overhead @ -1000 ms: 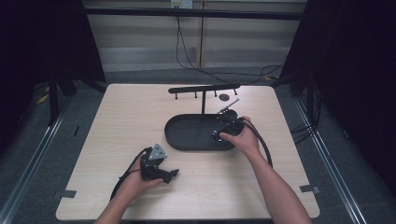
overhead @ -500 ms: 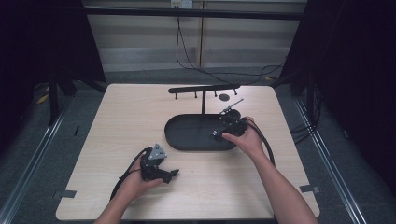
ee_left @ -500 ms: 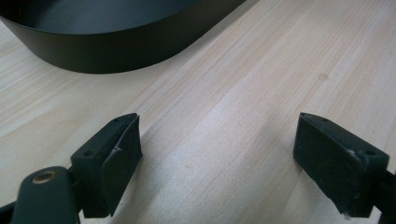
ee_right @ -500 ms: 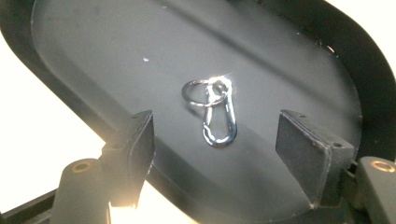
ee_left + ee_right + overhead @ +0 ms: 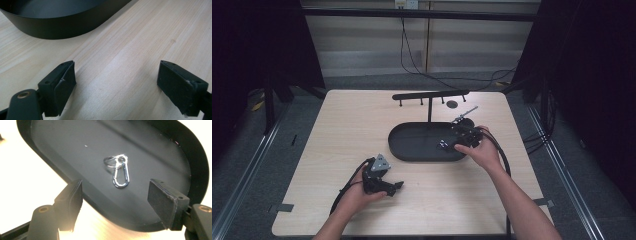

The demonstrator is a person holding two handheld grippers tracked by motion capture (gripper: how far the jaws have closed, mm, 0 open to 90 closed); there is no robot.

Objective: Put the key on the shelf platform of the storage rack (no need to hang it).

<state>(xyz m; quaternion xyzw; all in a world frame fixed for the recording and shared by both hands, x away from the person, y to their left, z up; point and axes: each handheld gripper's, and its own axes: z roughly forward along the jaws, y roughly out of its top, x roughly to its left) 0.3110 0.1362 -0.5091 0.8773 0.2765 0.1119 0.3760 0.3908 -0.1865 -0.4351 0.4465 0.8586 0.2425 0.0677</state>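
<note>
A silver carabiner on a key ring lies flat on the floor of a black oval tray. My right gripper hovers over the tray's near rim, open, with the carabiner ahead between its jaws and untouched. In the high view the right gripper is over the right part of the tray. My left gripper rests low over the wood in front of the tray, open and holding nothing. Its own view shows the left gripper above bare table, with the tray wall beyond.
A black stand with a pegged horizontal bar rises at the tray's back edge. A small dark disc sits on the table behind it. The table edge and metal rails lie to the left and right.
The right hand has eased slightly toward the near side of the tray. The left gripper has stayed where it was.
</note>
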